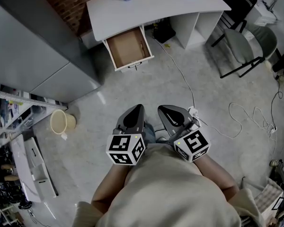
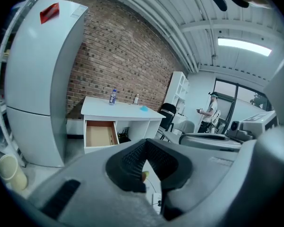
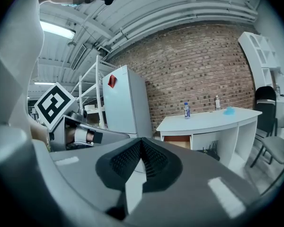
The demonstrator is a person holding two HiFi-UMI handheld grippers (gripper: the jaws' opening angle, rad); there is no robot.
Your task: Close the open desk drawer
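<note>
Far left on the grey concrete floor (image 1: pixel 132 86): a cream round plastic bin (image 1: pixel 62 122), below a tall grey metal cabinet (image 1: pixel 42 56). Further right, up near the top of the head view: the white-fronted drawer with a bare brown wooden bottom (image 1: pixel 128 48), pulled well out under the left end of the curved white worktop (image 1: pixel 156 8). Low in the middle, well apart from that drawer: the black left claw (image 1: pixel 135 112), clenched on nothing and aimed toward it. Just beside it: the black right claw (image 1: pixel 168 113), likewise clenched and empty. Judged as early approach, with no contact made and nothing closed. Left to do: crossing the floor, meeting the front panel, pushing it flush. Further right: a white cable (image 1: pixel 180 74) trailing over the floor, then a black-framed chair (image 1: pixel 246 44).
</note>
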